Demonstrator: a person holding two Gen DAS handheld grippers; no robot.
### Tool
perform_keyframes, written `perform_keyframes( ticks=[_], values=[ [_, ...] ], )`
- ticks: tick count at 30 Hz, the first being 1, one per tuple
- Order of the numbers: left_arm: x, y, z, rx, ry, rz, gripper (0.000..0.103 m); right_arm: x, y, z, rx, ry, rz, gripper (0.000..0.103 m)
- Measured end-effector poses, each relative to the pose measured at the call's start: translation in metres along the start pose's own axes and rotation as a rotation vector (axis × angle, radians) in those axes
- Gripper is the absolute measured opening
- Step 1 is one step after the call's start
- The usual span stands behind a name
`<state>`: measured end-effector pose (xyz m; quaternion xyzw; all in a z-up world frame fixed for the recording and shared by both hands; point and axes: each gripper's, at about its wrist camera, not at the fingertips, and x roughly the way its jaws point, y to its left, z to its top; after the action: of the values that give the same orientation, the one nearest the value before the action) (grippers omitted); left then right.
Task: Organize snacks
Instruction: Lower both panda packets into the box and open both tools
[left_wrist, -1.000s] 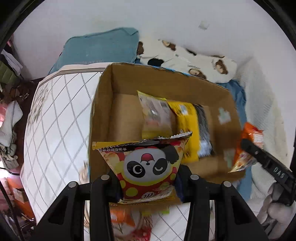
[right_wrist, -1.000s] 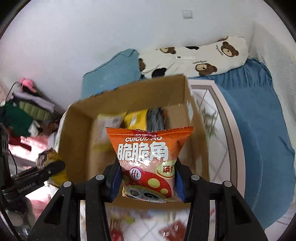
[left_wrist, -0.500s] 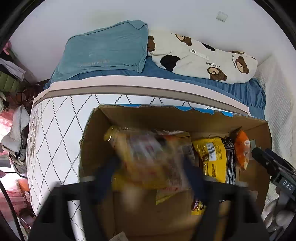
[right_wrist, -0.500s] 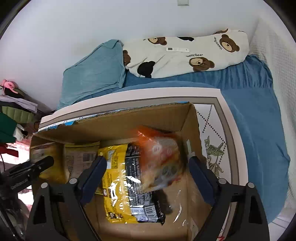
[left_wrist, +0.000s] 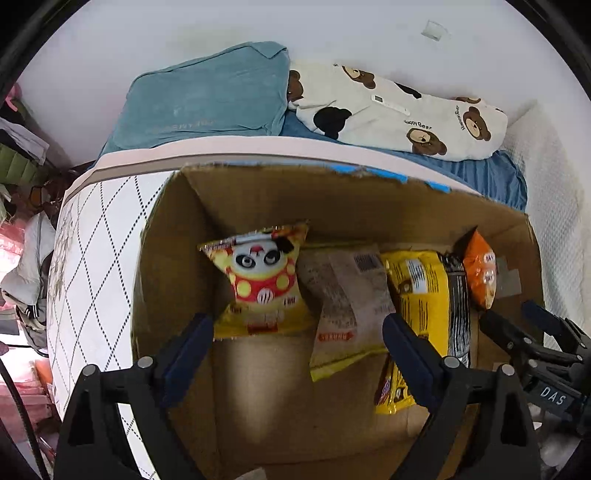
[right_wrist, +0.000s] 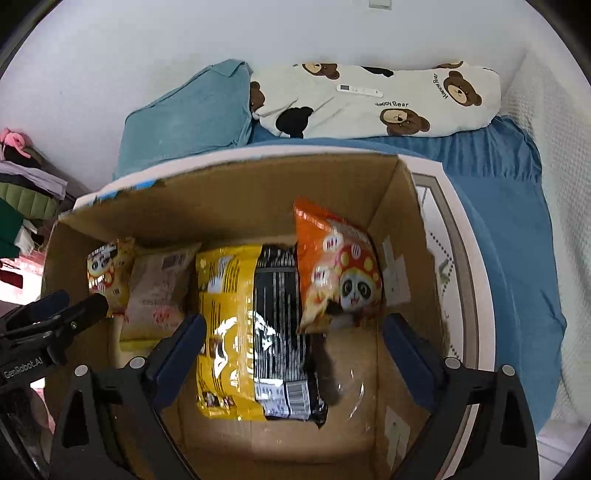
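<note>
An open cardboard box (left_wrist: 332, 192) (right_wrist: 221, 206) sits on a quilted white mat. Inside it lean a yellow panda snack bag (left_wrist: 264, 284) (right_wrist: 107, 273) at the left, a pale bag (left_wrist: 343, 295) (right_wrist: 159, 291), a yellow and black pack (left_wrist: 424, 295) (right_wrist: 251, 325), and an orange panda bag (right_wrist: 338, 273) (left_wrist: 478, 273) at the right. My left gripper (left_wrist: 297, 332) is open and empty above the box, just in front of the yellow panda bag. My right gripper (right_wrist: 293, 336) is open and empty above the box, just in front of the orange bag.
The quilted mat (left_wrist: 99, 258) lies on a blue bed (right_wrist: 509, 229). A teal pillow (left_wrist: 207, 99) and a bear-print pillow (right_wrist: 376, 99) lie against the white wall behind the box. Clothes are piled at the far left (right_wrist: 22, 199).
Both grippers moved over the box and opened. The yellow panda bag left the left gripper and the orange bag left the right gripper; both now rest inside the box.
</note>
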<state>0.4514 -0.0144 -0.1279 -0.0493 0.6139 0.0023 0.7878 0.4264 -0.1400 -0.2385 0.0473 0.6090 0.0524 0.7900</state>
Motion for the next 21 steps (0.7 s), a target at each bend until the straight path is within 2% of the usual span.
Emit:
perform_keyframes(
  ticks=[10,21],
  values=[
    [-0.026,-0.007,-0.023,0.014,-0.056,0.003,0.094,-0.022,0.008,-0.033,-0.031,-0.023,-0.023,0.098],
    [-0.086,-0.005,-0.077,0.003,-0.200,-0.007,0.094,-0.093,0.024,-0.081,-0.072,-0.193,-0.043,0.098]
  ],
)
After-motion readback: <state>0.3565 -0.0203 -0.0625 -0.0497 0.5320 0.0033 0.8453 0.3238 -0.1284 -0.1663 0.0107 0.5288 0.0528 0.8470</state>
